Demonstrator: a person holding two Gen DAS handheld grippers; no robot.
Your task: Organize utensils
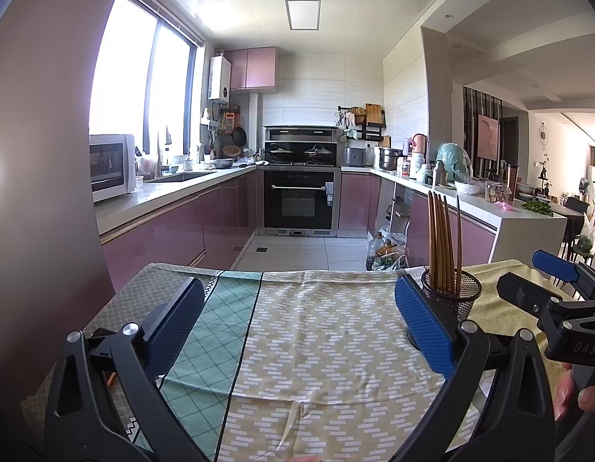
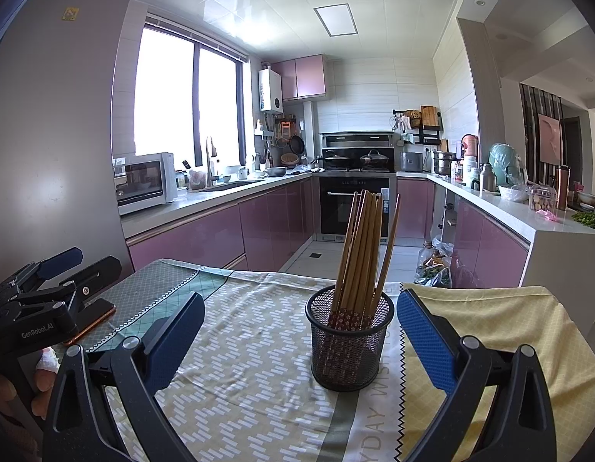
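Both grippers hovering wide, holding nothing: right gripper [image 2: 300, 340] facing the mesh holder [image 2: 350, 342] standing between its spread fingers on the bench cloth [image 2: 239, 346], left gripper [image 1: 299, 323] sitting just left over bare cloth. Chopsticks [image 2: 365, 254] are standing bunched upright in the holder, no loose ones showing, so I'd judge sorting near done; any regrip should be pinching the sticks low and lifting straight to avoid tipping the holder. Reading "GenRobot.AI" on the left gripper body, "DAS" on the right, "...YDAY WISH" on the cloth.
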